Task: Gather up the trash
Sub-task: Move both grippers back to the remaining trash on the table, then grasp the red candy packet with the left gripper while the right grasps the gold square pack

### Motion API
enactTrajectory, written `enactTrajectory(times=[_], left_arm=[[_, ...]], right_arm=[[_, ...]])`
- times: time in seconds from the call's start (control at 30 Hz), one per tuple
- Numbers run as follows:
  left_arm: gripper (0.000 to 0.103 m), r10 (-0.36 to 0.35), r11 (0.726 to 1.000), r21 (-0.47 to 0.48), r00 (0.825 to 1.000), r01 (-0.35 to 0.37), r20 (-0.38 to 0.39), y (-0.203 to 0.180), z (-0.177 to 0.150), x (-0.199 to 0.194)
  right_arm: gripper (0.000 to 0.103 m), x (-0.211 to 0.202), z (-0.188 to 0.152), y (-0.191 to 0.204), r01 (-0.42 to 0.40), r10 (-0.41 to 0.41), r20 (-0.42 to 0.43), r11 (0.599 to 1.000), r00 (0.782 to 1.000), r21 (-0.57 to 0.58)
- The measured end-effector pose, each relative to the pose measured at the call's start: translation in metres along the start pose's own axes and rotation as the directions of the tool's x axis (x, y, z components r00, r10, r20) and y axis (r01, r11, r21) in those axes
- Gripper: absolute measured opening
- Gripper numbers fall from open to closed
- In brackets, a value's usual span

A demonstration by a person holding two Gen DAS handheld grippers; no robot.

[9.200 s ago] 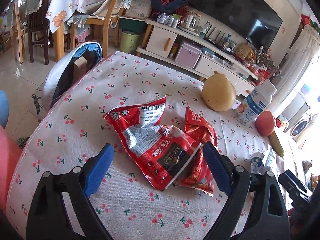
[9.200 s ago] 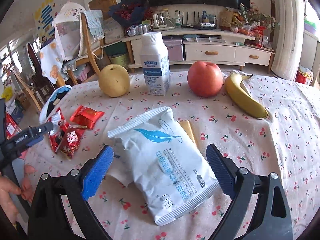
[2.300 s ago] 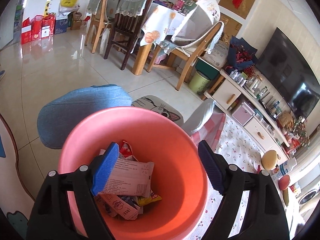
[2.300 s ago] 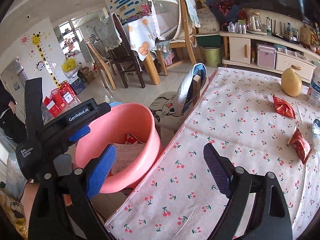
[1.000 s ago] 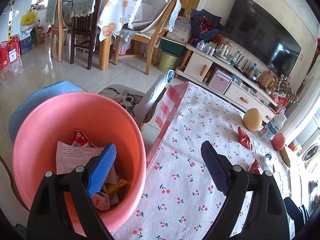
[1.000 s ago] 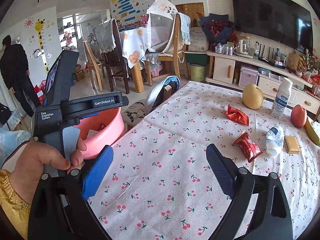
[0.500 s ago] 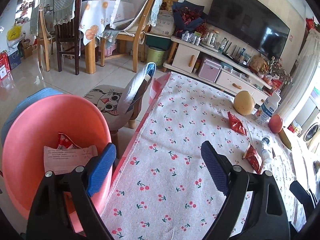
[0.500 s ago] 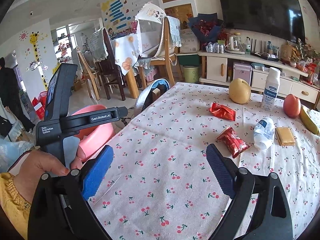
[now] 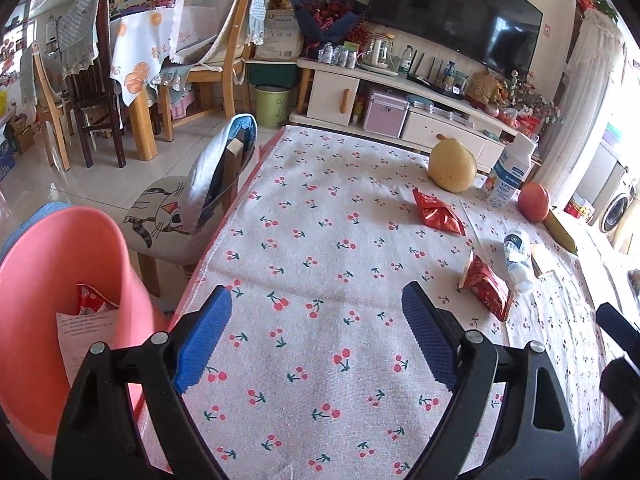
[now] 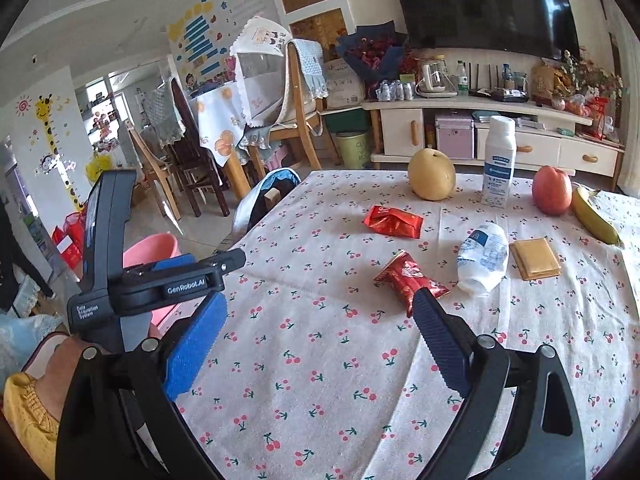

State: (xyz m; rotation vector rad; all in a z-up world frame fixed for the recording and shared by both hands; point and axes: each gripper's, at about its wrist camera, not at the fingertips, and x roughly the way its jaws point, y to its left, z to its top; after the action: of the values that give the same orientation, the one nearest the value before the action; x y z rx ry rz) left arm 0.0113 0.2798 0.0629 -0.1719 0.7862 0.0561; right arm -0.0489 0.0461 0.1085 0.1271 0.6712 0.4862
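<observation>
Two red snack wrappers lie on the cherry-print tablecloth: a near one (image 9: 486,286) (image 10: 408,278) and a far one (image 9: 438,212) (image 10: 394,221). A crumpled white packet (image 9: 518,260) (image 10: 482,258) lies beside the near wrapper. The pink bin (image 9: 60,312) (image 10: 150,254) stands off the table's left edge and holds wrappers and a paper. My left gripper (image 9: 316,340) is open and empty over the near table edge. My right gripper (image 10: 320,344) is open and empty, just short of the near wrapper.
A yellow pear (image 9: 452,166), a white bottle (image 9: 508,178), a red apple (image 9: 534,202), a banana (image 10: 594,216) and a flat tan packet (image 10: 534,258) lie at the table's far side. A chair with a cat cushion (image 9: 200,200) stands at the left edge.
My left gripper has swung right from over the pink bin to over the table. My right gripper has moved closer to the red wrappers. Both stay open and empty.
</observation>
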Motion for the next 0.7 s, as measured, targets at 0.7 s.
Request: enactTrajectory(times=[0.7], left_arm=[[0.088, -0.27, 0.915, 0.296, 0.961, 0.276, -0.061, -0.124, -0.015, 0.028]], right_arm=[[0.093, 0.014, 0.013, -0.198, 0.231, -0.216, -0.084, 0.867, 0.973, 0.442]])
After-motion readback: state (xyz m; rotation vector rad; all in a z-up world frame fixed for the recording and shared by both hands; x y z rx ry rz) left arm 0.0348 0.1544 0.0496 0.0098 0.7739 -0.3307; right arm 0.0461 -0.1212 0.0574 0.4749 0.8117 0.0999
